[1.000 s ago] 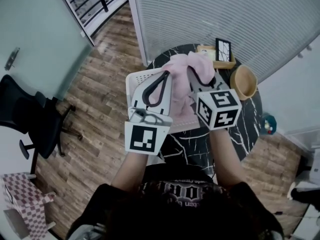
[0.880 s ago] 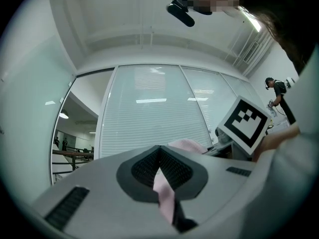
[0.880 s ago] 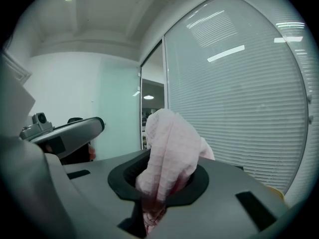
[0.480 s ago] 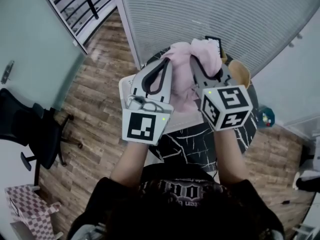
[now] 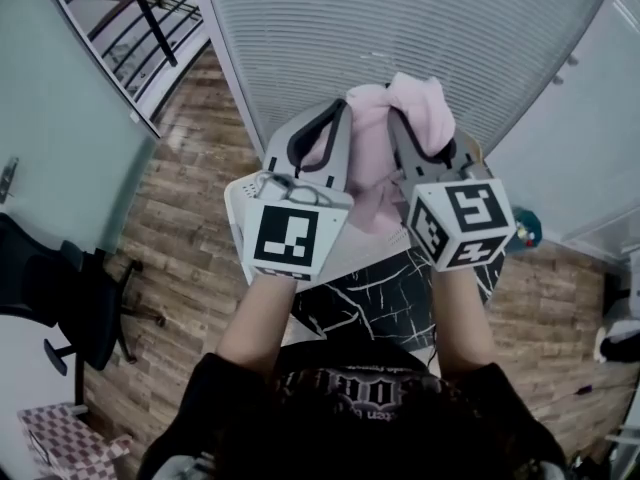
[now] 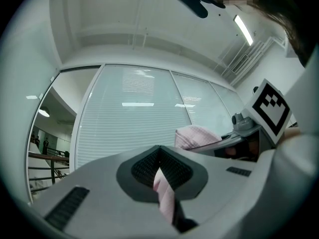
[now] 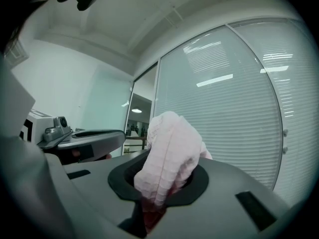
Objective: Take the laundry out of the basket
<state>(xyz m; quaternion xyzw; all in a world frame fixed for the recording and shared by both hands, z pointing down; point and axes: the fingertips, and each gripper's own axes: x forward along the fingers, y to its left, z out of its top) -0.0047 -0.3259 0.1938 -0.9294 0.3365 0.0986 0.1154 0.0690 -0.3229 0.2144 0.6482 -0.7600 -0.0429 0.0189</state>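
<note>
Tongs on the left (image 6: 160, 159) are pinched tight on a thin fold of the pink cloth (image 5: 372, 168). The right tongs (image 7: 160, 179) are almost closed too, and they squeeze a fat bunch of the same cloth. Both tongs point up, side by side, high over the white basket (image 5: 236, 196). Open air is all around their tips.

The cloth hangs between the two tongs, above the basket. I cannot tell if its bottom end touches the basket. It is soft and light pink, with tiny squares pressed in like a waffle. A puffy lump pokes out past the tips of the right tongs.

The basket sits on a round black desk (image 5: 400, 298) with thin white lines like cracks. Behind the basket is a wall of white blinds (image 5: 400, 28). Left of the basket are a brown wood floor (image 5: 190, 208), a glass wall (image 5: 60, 118) and a black chair (image 5: 55, 303).
</note>
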